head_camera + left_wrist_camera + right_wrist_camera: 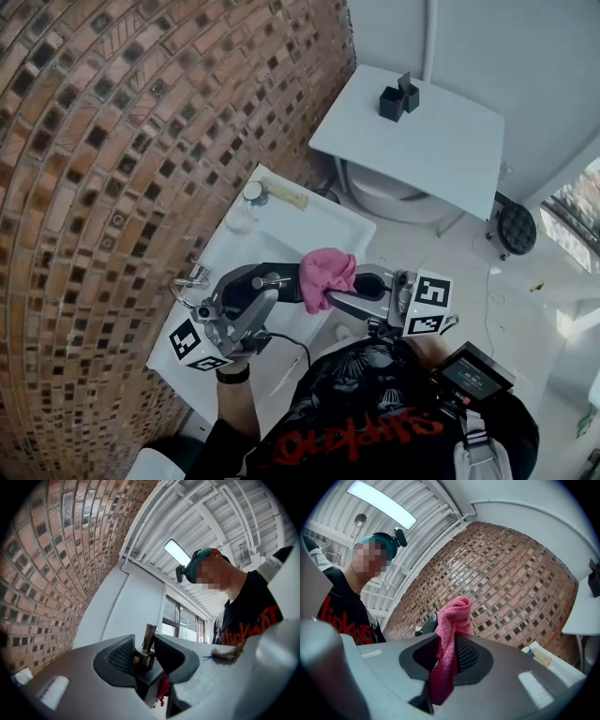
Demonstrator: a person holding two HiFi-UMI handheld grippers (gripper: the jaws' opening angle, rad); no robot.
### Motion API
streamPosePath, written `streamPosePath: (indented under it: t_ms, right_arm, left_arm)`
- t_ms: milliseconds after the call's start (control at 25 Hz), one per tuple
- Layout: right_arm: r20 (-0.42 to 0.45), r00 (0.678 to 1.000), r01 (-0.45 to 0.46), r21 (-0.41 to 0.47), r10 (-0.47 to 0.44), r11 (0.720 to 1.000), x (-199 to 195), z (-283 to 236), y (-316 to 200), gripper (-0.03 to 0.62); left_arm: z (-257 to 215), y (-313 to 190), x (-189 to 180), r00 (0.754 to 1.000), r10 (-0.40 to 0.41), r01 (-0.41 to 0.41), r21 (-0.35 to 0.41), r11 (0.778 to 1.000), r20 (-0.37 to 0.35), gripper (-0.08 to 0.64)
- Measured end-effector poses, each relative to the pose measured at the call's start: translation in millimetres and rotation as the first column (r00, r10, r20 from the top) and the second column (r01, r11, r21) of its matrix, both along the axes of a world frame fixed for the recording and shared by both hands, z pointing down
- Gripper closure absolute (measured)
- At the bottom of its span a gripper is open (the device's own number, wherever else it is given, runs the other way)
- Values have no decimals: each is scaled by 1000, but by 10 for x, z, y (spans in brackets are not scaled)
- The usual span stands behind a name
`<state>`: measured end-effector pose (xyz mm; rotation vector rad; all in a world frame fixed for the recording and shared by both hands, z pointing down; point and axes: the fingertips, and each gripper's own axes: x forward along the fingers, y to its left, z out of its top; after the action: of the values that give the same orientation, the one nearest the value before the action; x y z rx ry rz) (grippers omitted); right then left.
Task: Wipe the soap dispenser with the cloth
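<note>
A dark soap dispenser with a chrome pump head (269, 281) is held above the sink, and my left gripper (265, 292) is shut on it. In the left gripper view the pump (146, 645) stands upright between the two dark pads. A pink cloth (326, 274) is bunched beside the dispenser on its right, touching or nearly touching it. My right gripper (339, 298) is shut on the cloth. In the right gripper view the cloth (453, 620) rises out of the jaws and hangs below them, with my left gripper (424, 626) just behind it.
A white sink (323, 220) sits below both grippers against the brick wall (112, 141), with a chrome tap (191, 279) at its left. A small jar (249, 199) and a pale bar (283, 194) lie on its far rim. Beyond stand a white table (441, 141) and a black stool (516, 228).
</note>
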<state>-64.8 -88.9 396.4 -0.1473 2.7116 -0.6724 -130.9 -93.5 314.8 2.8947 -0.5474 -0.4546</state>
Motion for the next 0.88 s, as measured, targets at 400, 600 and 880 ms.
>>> streamPosePath:
  t_ms: [400, 600, 880]
  right_arm:
    - [-22, 999, -25, -19, 25, 999, -17, 150, -55, 529]
    - [-25, 998, -52, -31, 51, 998, 54, 218, -82, 529]
    - [-38, 997, -74, -49, 72, 996, 162, 316, -71, 529]
  left_arm:
    - [-52, -40, -33, 999, 14, -13, 17, 1000, -29, 431]
    - [-91, -38, 19, 998, 45, -44, 25, 999, -44, 431]
    - [-171, -7, 123, 996, 72, -70, 44, 997, -48, 431]
